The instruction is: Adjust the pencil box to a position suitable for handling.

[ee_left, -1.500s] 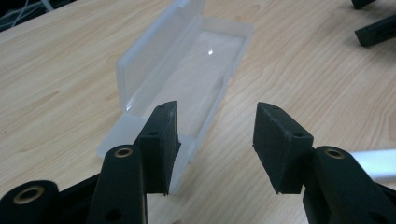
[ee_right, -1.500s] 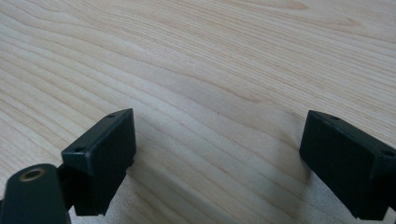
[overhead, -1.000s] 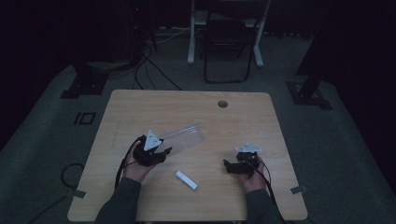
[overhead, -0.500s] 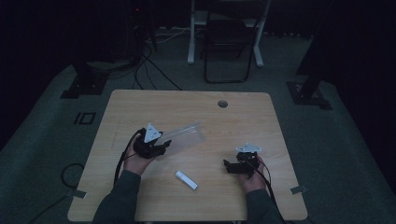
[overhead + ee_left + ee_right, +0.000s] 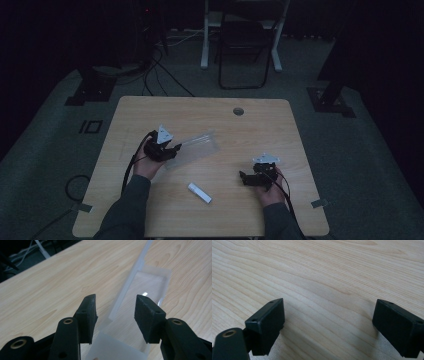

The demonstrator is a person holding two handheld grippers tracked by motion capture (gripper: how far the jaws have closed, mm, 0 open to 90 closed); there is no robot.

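Observation:
A clear plastic case lies slantwise on the wooden table, left of the middle. My left gripper sits at the case's near left end. In the left gripper view the case stretches away from the gripper, whose black jaws stand apart on either side of the case's near end; I see no squeeze on it. A small white oblong piece lies on the table toward the front. My right gripper rests low at the front right, and in its own view it is wide open over bare wood.
A round cable hole sits near the table's far edge. Beyond the table stand a dark chair and white desk legs, with cables on the grey floor. The room is dim.
My left gripper has edged a little farther from the person, onto the near end of the clear case. The right gripper and the white piece have stayed put.

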